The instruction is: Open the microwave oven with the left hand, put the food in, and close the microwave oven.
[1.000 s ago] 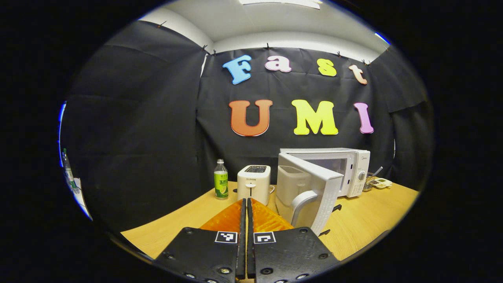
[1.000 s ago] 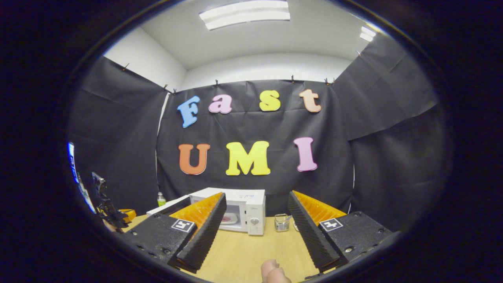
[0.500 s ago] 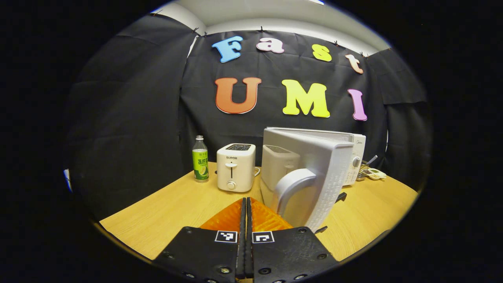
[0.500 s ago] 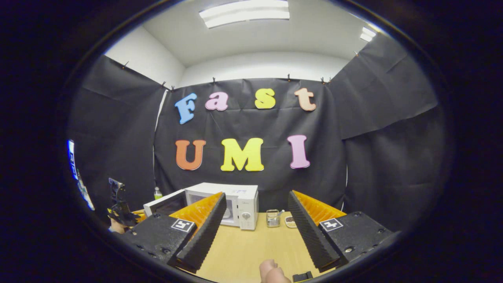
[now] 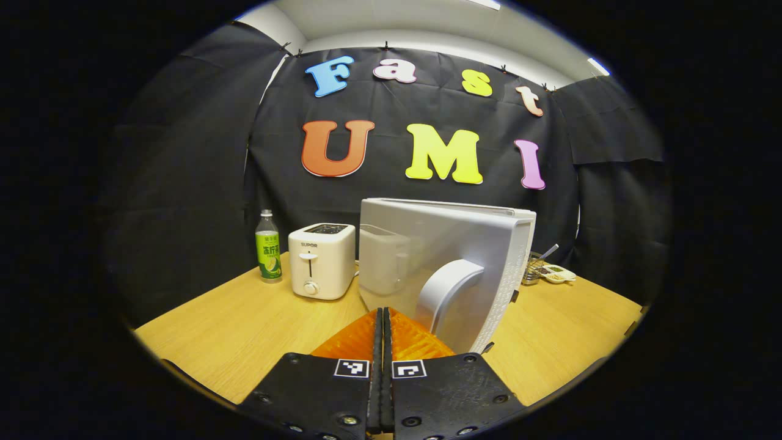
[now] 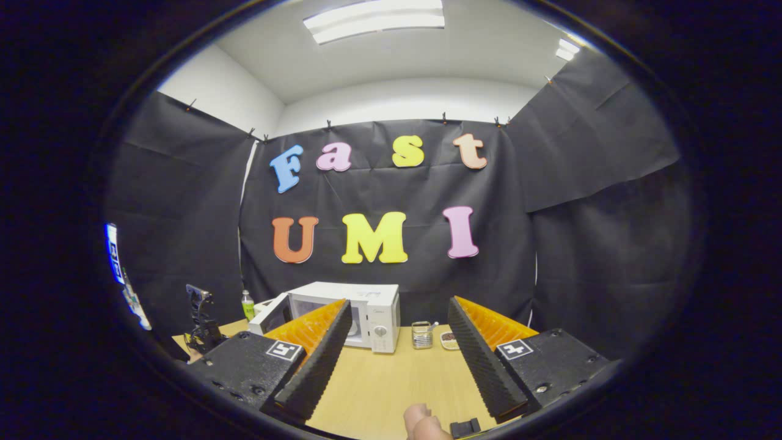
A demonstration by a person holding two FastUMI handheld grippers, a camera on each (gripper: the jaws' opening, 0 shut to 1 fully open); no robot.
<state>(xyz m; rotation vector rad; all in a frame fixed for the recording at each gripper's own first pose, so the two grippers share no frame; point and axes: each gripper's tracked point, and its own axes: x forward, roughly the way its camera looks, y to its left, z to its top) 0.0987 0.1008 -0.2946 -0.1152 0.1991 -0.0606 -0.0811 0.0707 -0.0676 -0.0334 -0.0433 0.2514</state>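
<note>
Toaster [image 5: 322, 260] beside green bottle [image 5: 267, 247] on table [image 5: 232, 330].

Both grippers had black, screw-studded bodies with small square black-and-white markers; the right gripper [image 6: 397, 351] had ribbed fingers [image 6: 314, 360].

- In the left gripper view, the white boxy microwave oven [image 5: 446, 269] stands on the pale wooden table [image 5: 244, 330].
- A white plastic toaster [image 5: 321, 260] is just left of it.
- A green-labelled drink bottle [image 5: 267, 247] is left of the toaster.

- Our left tool [image 5: 383, 318] has its fingers pressed together, holding nothing.
- Our right tool [image 6: 396, 318] has fingers spread wide; a fingertip [image 6: 421, 423] shows below.
</note>
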